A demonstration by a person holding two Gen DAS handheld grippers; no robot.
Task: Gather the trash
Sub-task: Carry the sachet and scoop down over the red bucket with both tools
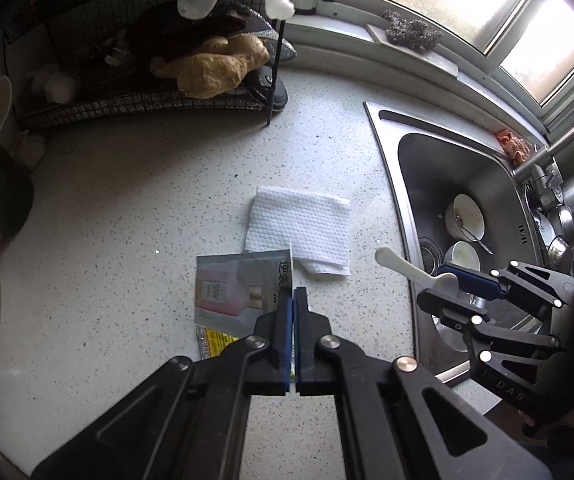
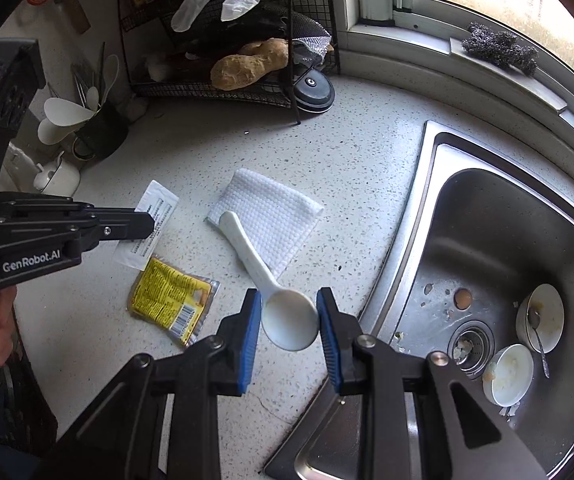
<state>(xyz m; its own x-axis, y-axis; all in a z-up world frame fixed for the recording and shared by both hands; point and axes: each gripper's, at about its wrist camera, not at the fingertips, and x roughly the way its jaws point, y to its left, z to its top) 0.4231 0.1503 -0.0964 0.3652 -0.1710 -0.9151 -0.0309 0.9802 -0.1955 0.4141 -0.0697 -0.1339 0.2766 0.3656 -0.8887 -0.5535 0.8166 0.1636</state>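
My left gripper (image 1: 293, 294) is shut on the edge of a flat printed wrapper (image 1: 239, 292), held just above the speckled counter. In the right wrist view the left gripper (image 2: 149, 224) shows the wrapper's white back (image 2: 159, 200). A yellow sachet (image 2: 171, 300) lies on the counter below it, partly hidden under the wrapper (image 1: 217, 340). A folded white paper towel (image 1: 301, 232) (image 2: 271, 216) lies flat farther back. My right gripper (image 2: 289, 304) is shut on the bowl of a white plastic spoon (image 2: 287, 320), lifted beside the sink; it appears at the right (image 1: 433, 286) with the spoon (image 1: 403, 268).
A steel sink (image 2: 427, 208) on the right holds two dirty bowls (image 2: 507, 376), a metal spoon and food scraps. A black wire rack (image 2: 247, 92) with ginger stands at the back. A utensil cup (image 2: 99, 132) is at the back left. Steel wool (image 2: 499, 50) sits on the sill.
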